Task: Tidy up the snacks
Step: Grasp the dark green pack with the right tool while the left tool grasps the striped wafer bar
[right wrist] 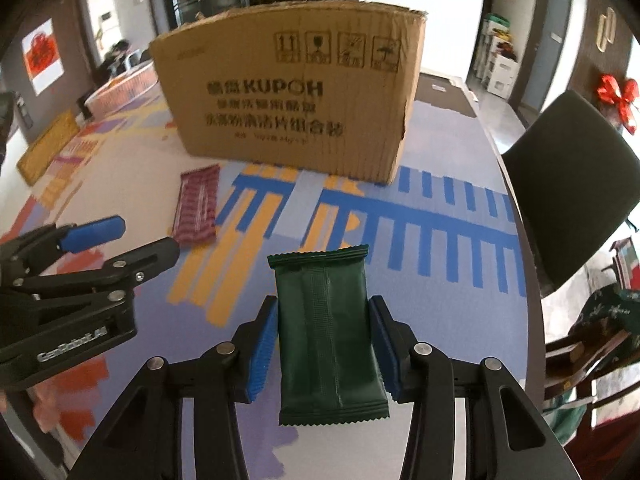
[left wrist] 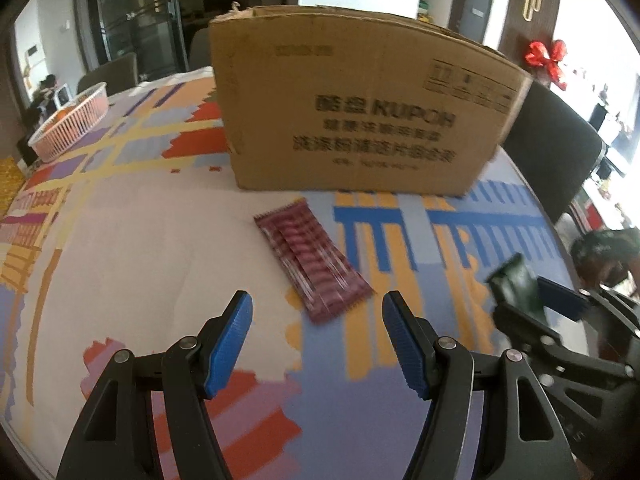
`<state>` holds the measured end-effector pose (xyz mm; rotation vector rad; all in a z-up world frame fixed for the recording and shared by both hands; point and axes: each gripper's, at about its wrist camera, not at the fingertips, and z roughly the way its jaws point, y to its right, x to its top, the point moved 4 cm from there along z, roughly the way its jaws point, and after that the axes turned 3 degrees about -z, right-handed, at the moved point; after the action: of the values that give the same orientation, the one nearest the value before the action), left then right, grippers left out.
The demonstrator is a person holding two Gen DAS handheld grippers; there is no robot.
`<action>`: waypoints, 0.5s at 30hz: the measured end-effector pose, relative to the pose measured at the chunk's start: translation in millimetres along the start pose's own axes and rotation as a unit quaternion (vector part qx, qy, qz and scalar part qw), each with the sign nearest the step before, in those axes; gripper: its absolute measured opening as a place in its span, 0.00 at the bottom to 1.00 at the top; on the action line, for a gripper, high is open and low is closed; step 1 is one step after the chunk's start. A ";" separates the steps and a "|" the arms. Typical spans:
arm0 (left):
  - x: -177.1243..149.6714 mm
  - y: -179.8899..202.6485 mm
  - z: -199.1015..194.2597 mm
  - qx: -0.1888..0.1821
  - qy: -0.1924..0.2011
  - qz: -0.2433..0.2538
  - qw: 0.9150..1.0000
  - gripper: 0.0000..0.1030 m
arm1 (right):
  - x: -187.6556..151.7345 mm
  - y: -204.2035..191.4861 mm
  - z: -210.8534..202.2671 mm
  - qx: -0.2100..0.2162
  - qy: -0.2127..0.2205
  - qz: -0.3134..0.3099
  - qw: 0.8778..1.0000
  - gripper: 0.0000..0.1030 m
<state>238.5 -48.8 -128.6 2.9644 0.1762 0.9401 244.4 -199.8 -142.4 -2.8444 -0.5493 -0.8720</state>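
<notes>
**Green packet clamped in right tool, maroon packet lying ahead of left tool**

The right tool (right wrist: pixel 324 344) has its blue ribbed pads pressed against both long edges of a dark green foil snack packet (right wrist: pixel 326 336), which it holds lengthwise above the surface (right wrist: pixel 440 280), one crimped end pointing forward and the other back toward the camera. The left tool (left wrist: pixel 318 340) stands with its fingers wide apart and nothing between them, poised over the colourful patterned cloth on the surface.

A maroon striped snack packet (left wrist: pixel 314 260) lies flat on the cloth just ahead of the left tool's fingertips, angled diagonally, its near end between the lines of the two pads but not touching either. Beyond it, a large brown cardboard box (left wrist: pixel 360 108) with printed black lettering stands upright on the surface, its top open. The maroon packet sits between the box and the left tool. A pink slatted plastic basket (left wrist: pixel 72 124) rests well apart at the far left of the surface. A dark chair (right wrist: pixel 568 200) stands at the right edge.
</notes>
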 end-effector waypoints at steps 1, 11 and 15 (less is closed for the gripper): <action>3.5 -1.8 3.9 0.005 0.001 -0.003 1.000 0.65 | 3.2 0.4 0.1 -0.007 0.007 0.007 1.000 0.44; 25.9 -3.0 38.8 0.027 -0.004 -0.038 0.999 0.65 | 27.7 -2.0 0.7 -0.027 0.045 0.041 0.998 0.45; 30.1 -1.6 45.6 0.046 0.004 -0.042 0.998 0.64 | 34.2 -2.1 3.6 -0.026 0.050 0.047 0.997 0.45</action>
<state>288.9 -43.3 -148.7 3.0093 0.3511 0.9580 271.7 -186.6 -126.2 -2.8265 -0.3842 -1.0183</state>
